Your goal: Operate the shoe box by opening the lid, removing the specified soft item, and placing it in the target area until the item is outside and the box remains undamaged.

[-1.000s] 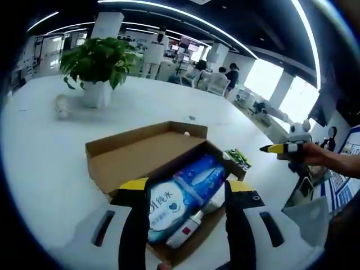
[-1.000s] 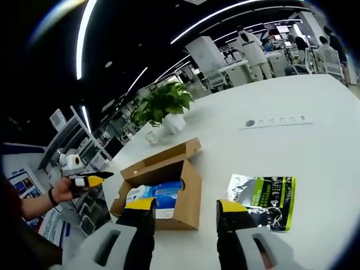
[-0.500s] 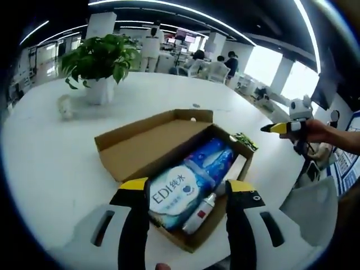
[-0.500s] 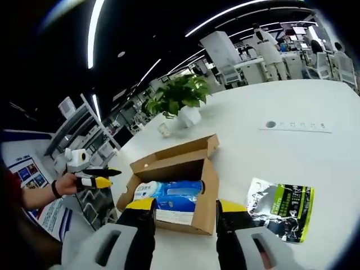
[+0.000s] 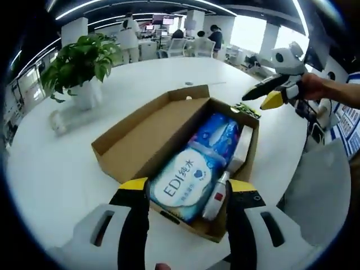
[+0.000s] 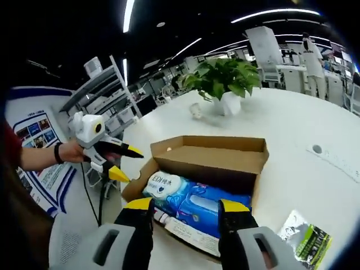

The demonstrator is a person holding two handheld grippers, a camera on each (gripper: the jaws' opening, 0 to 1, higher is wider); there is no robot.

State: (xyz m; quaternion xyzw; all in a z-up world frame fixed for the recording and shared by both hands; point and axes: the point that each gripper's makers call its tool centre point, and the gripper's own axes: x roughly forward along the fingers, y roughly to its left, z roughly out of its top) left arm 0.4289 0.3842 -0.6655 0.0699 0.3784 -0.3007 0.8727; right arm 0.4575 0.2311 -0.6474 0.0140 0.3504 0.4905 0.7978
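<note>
An open cardboard shoe box (image 5: 147, 136) lies on the white table, its lid folded flat beside it. Inside rests a blue and white soft wipes pack (image 5: 194, 171) with a white tube (image 5: 217, 197) next to it. My left gripper (image 5: 188, 189) hovers open just in front of the box's near corner. A hand holds my right gripper (image 5: 269, 93) open past the far right corner. In the right gripper view the box (image 6: 216, 155) and the pack (image 6: 188, 199) lie just beyond my open right gripper (image 6: 185, 207). The left gripper (image 6: 115, 163) hangs open at the box's left end.
A potted plant (image 5: 79, 64) and a small clear object (image 5: 59, 120) stand behind the box. A green foil packet (image 6: 306, 239) lies on the table beside the box, also showing as a green edge (image 5: 246, 109). Office desks and people fill the background. The table edge (image 5: 292, 169) runs near the box.
Both cameras have come closer to the box and look down into it more steeply. The right gripper has swung in near the box's corner. Box and contents have stayed put.
</note>
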